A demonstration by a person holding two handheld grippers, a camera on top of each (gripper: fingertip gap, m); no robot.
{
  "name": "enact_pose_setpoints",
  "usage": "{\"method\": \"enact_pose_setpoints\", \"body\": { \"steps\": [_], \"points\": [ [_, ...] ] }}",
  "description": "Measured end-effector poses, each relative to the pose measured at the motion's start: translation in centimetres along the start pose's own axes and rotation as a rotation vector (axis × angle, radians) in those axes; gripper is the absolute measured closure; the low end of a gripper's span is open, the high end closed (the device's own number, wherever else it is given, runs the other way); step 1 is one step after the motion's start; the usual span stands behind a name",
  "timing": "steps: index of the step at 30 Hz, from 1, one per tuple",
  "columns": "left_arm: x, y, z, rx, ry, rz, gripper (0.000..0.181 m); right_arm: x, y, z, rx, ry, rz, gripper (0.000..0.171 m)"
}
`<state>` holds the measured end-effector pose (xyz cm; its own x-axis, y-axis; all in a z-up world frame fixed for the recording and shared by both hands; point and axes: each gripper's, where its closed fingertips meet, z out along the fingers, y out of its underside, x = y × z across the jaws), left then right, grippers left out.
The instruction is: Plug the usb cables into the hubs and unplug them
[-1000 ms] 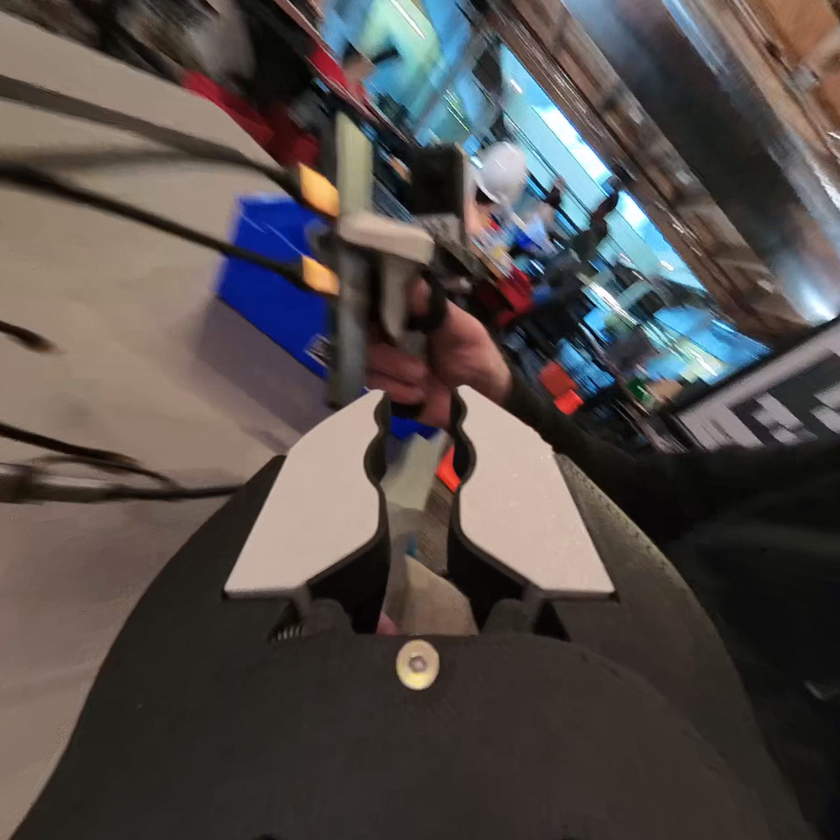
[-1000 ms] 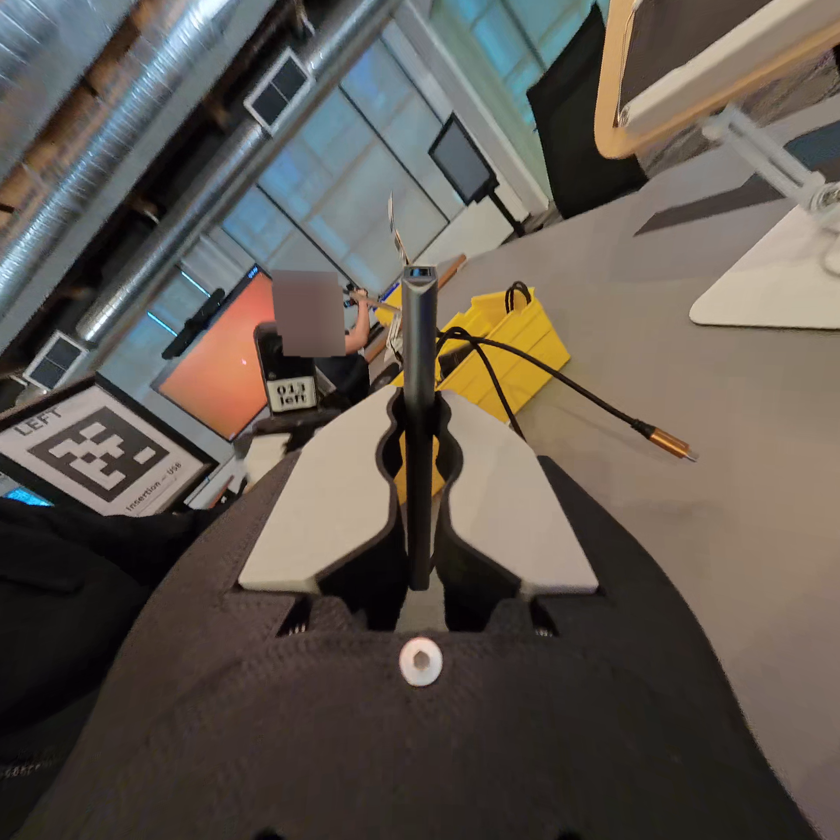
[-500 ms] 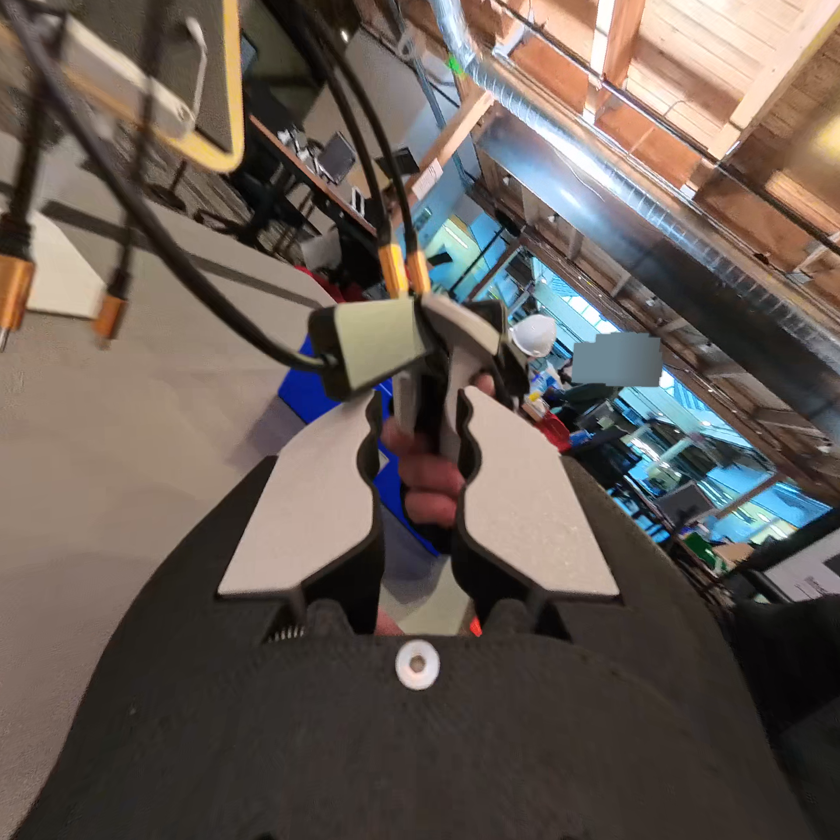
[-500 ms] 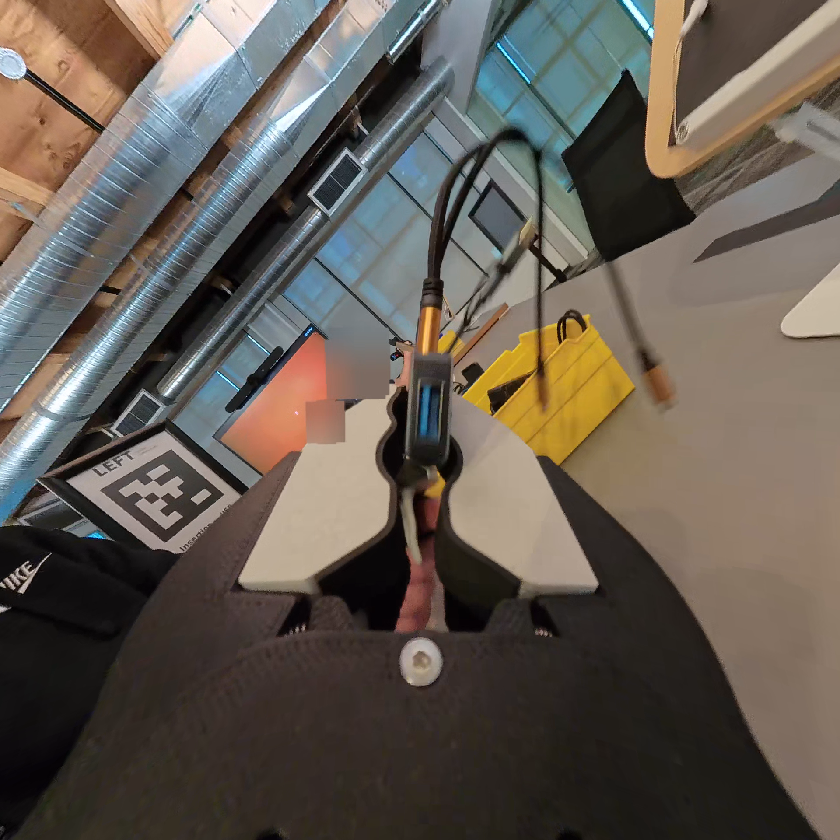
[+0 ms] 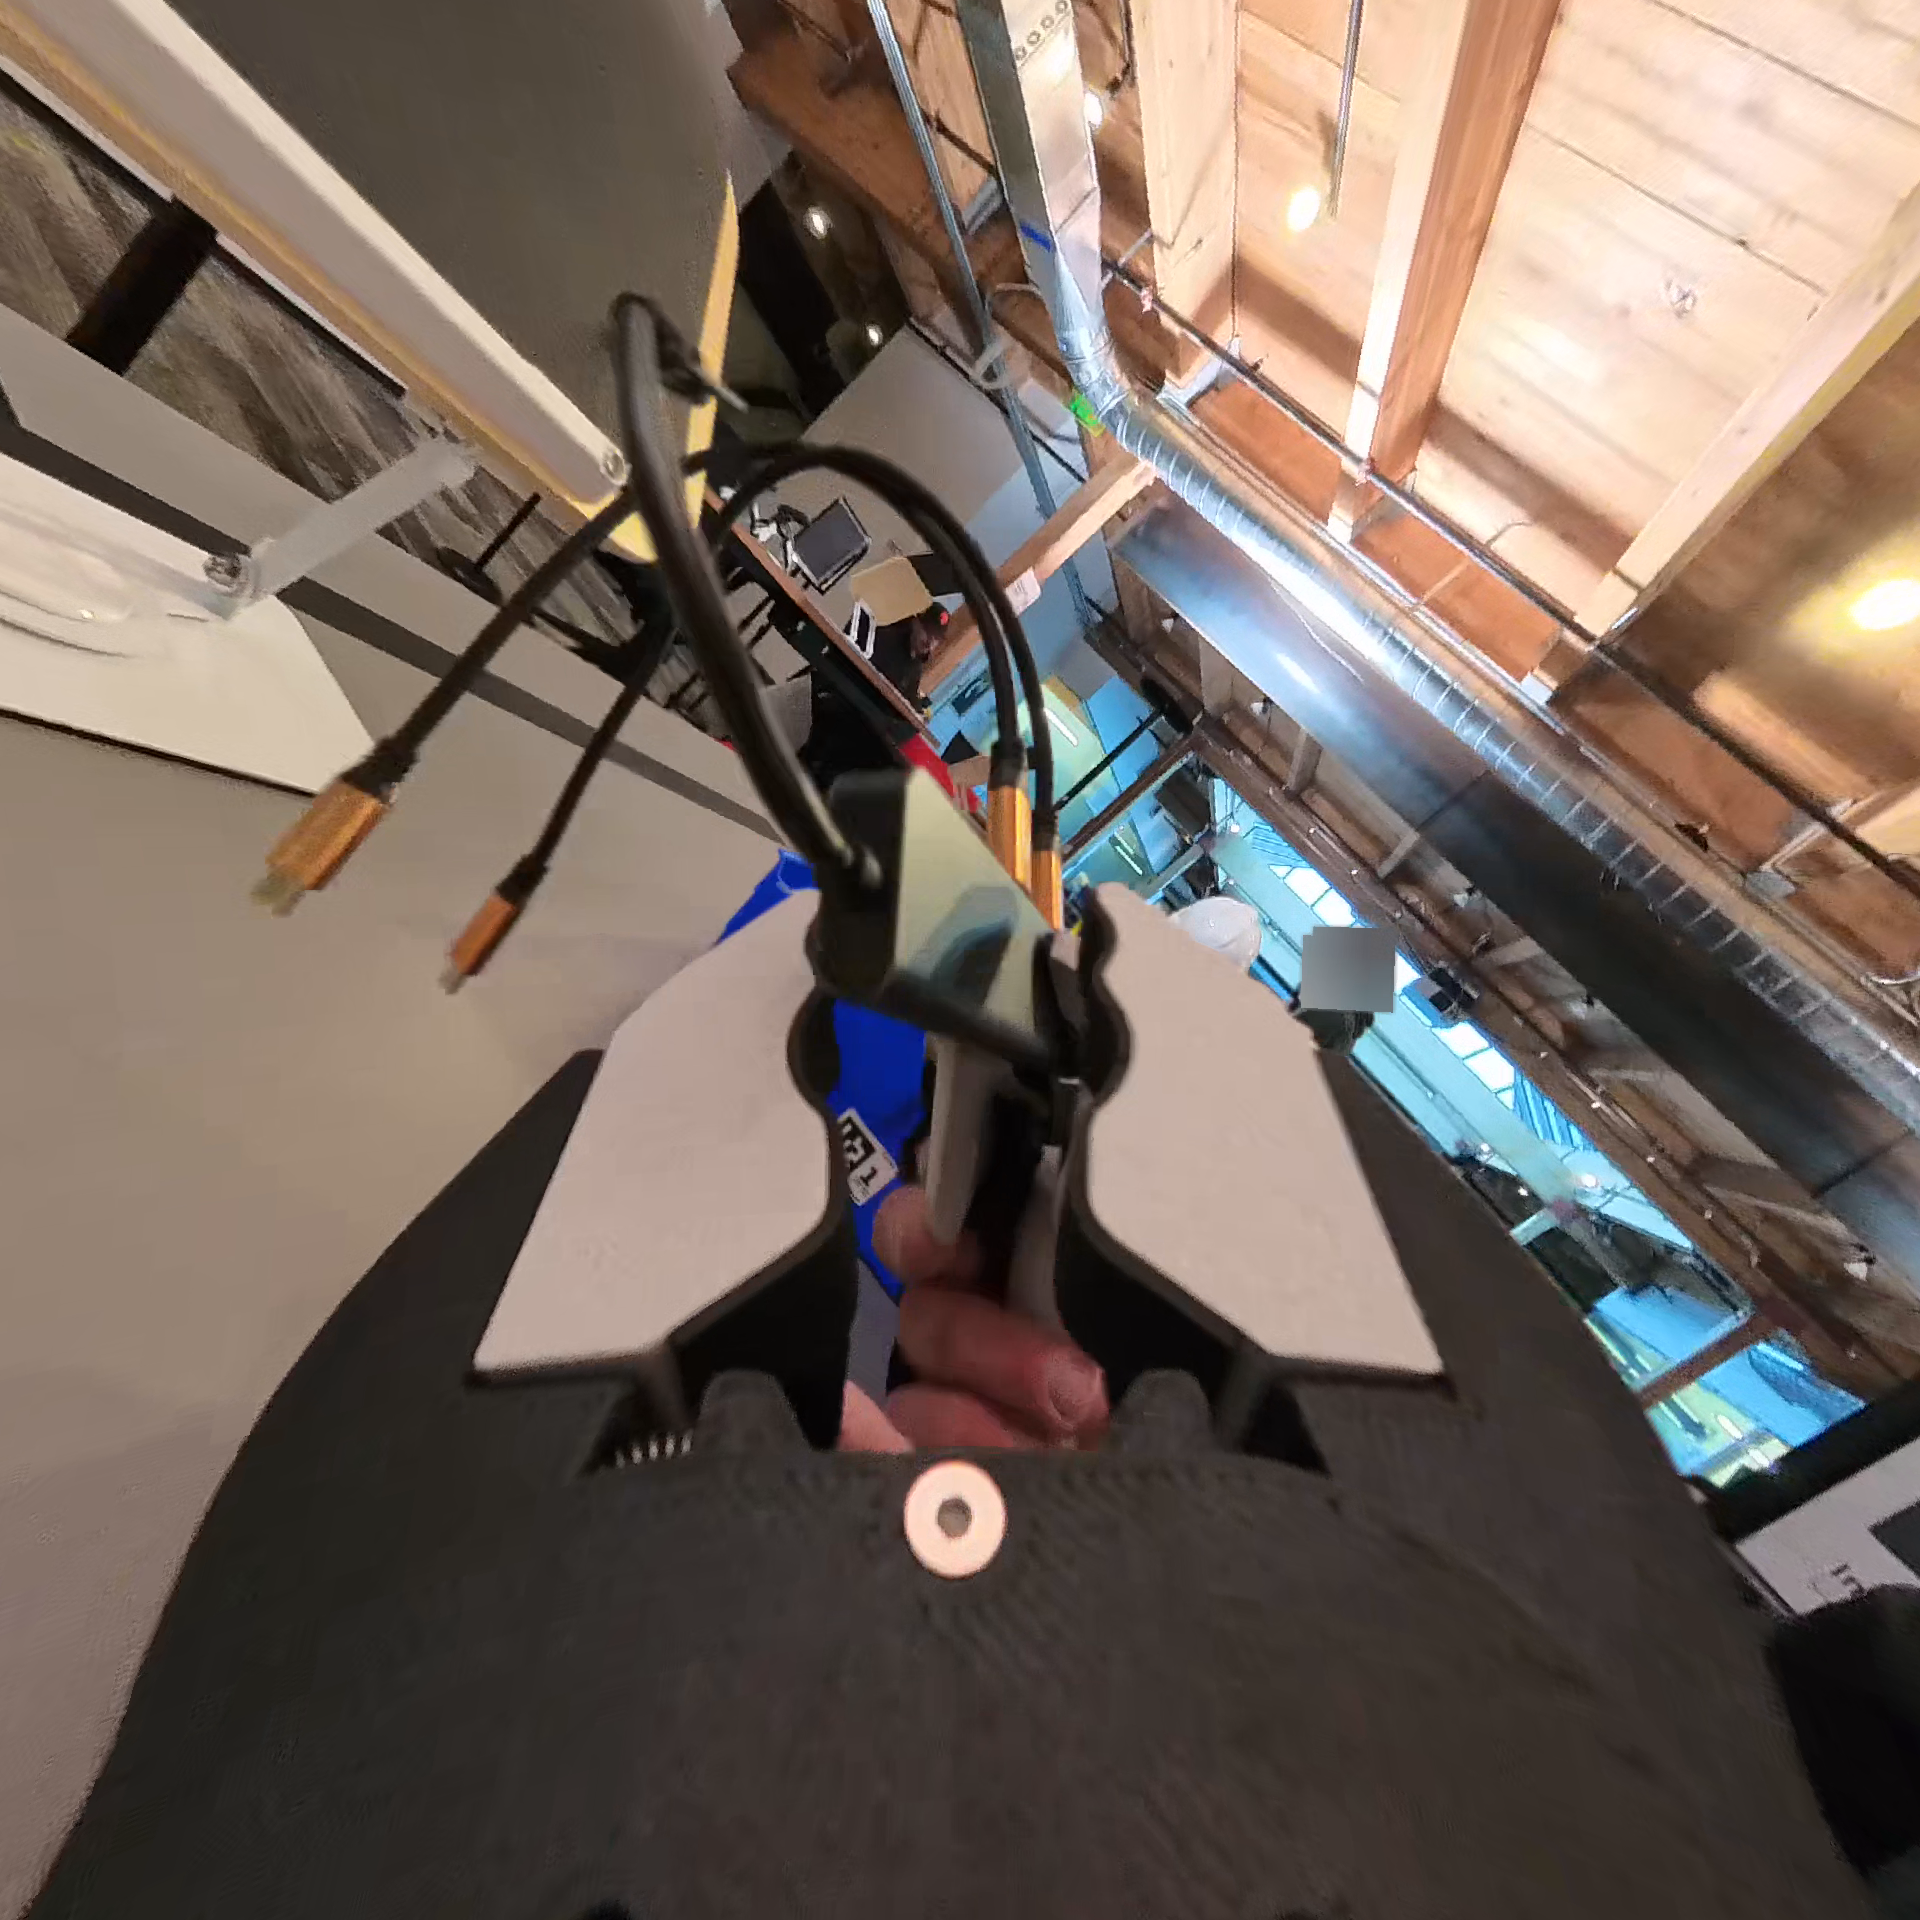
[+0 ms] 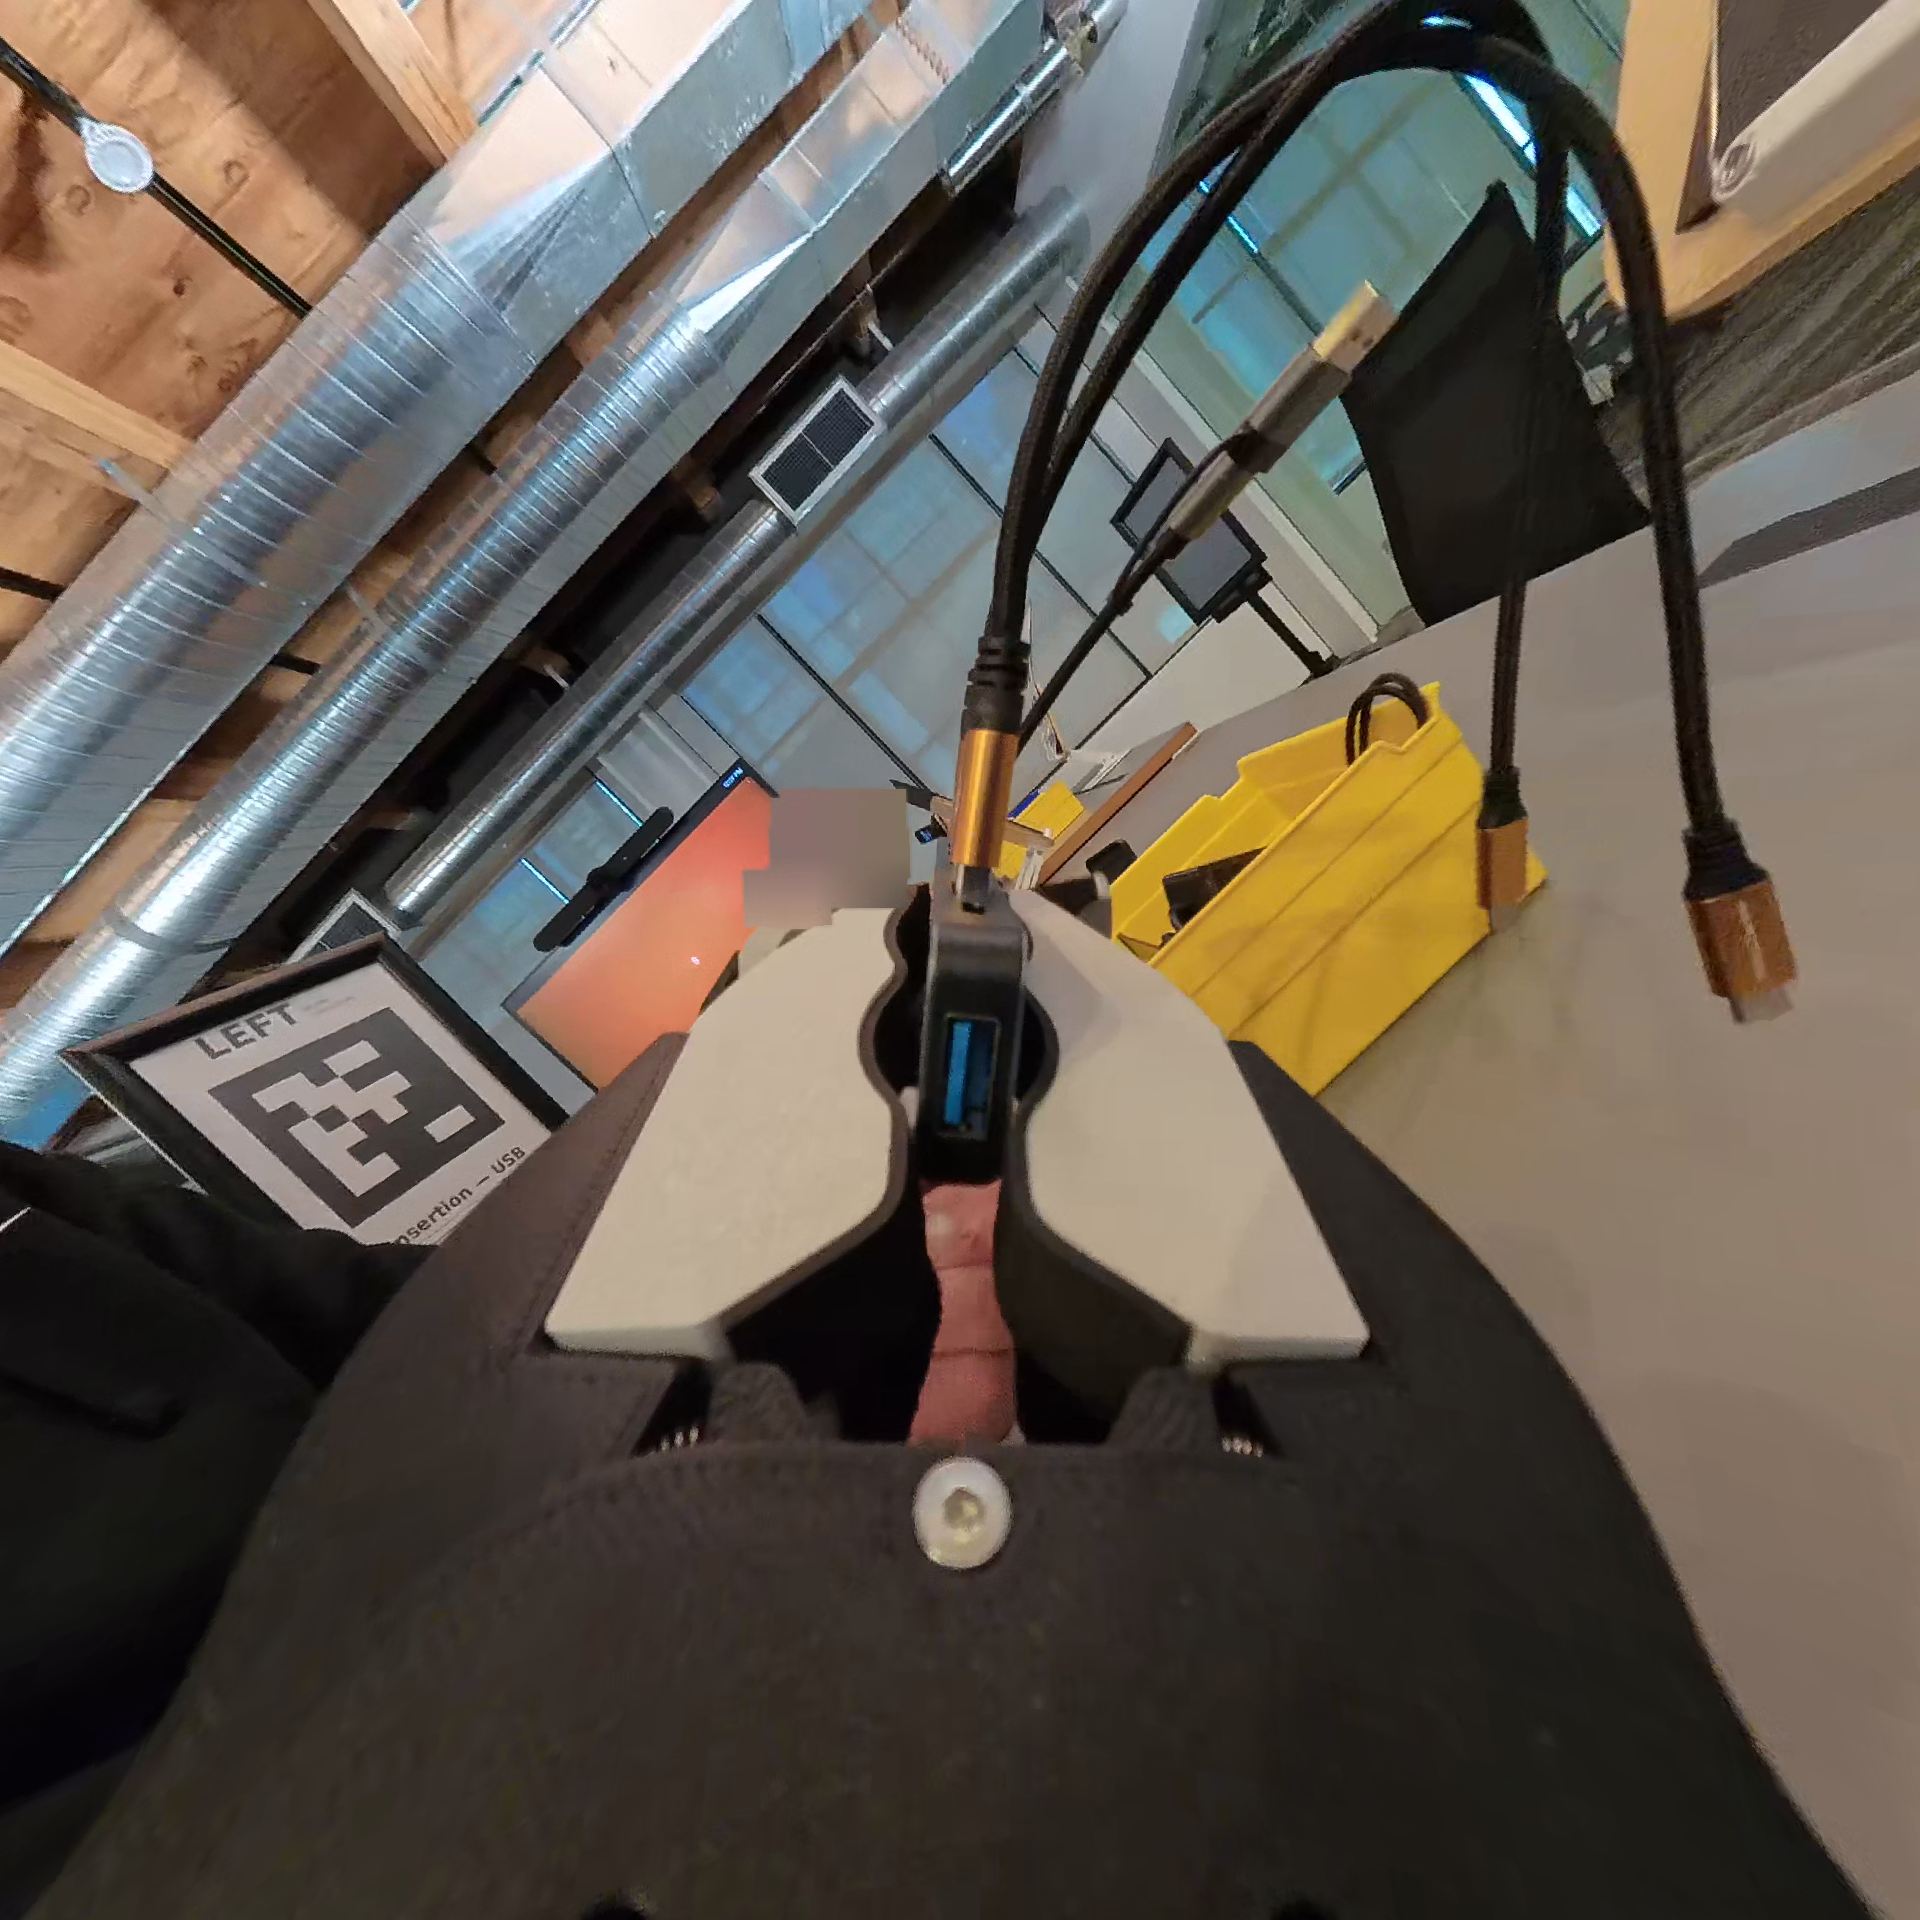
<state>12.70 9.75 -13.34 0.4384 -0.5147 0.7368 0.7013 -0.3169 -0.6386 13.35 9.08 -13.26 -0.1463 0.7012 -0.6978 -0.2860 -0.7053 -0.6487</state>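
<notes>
Hub (image 6: pixel 964 1049): held aloft, clamped between the narrow fingers of the right gripper (image 6: pixel 961 1029), with two gold-collared cables (image 6: pixel 982 800) seated at its 12 o'clock end. Left gripper (image 5: pixel 956 997): fingers parted around the hub's near end, contact not discernible. Step judged: unplugging; a firm grip on one plug (image 5: pixel 1013 831) and a straight pull are called for.

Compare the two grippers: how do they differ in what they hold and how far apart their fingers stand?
The right gripper is shut on the hub; the left gripper holds nothing. The right's fingers press the hub's sides; the left's stand apart, with the hub just beyond their tips. Both share grey fingers on a black body.
</notes>
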Motion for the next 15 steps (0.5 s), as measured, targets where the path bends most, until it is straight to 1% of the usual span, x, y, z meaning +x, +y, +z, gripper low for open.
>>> {"method": "enact_pose_setpoints", "body": {
  "steps": [2, 6, 7, 8, 10, 12, 13, 15],
  "points": [
    [0.2, 0.1, 0.1, -0.027, 0.008, 0.028, 0.146, -0.1, 0.2, 0.2, 0.015, -0.006, 0.008, 0.161],
    [0.3, 0.1, 0.0, -0.057, 0.004, 0.031, 0.162, 0.1, 0.6, 0.2, -0.014, -0.036, 0.06, 0.156],
    [0.3, 0.0, -0.1, -0.072, 0.003, 0.032, 0.165, 0.4, 0.7, 0.1, -0.03, -0.023, 0.064, 0.149],
    [0.3, -0.1, -0.1, -0.096, 0.007, 0.042, 0.169, 0.6, 0.6, -0.1, -0.046, -0.025, 0.089, 0.146],
    [0.7, -0.2, -0.2, -0.157, 0.038, 0.04, 0.17, 0.5, 0.3, -0.6, -0.074, -0.048, 0.093, 0.149],
    [1.0, 0.1, -0.2, -0.25, 0.071, 0.047, 0.17, 0.2, 0.1, -1.1, -0.125, -0.067, 0.07, 0.147],
    [1.1, 0.0, -0.2, -0.272, 0.085, 0.038, 0.17, -0.1, -0.1, -1.3, -0.141, -0.091, 0.077, 0.147],
    [1.0, 0.5, -0.4, -0.349, 0.094, 0.041, 0.17, -0.2, 0.3, -1.6, -0.199, -0.102, 0.053, 0.151]
  ]
}}
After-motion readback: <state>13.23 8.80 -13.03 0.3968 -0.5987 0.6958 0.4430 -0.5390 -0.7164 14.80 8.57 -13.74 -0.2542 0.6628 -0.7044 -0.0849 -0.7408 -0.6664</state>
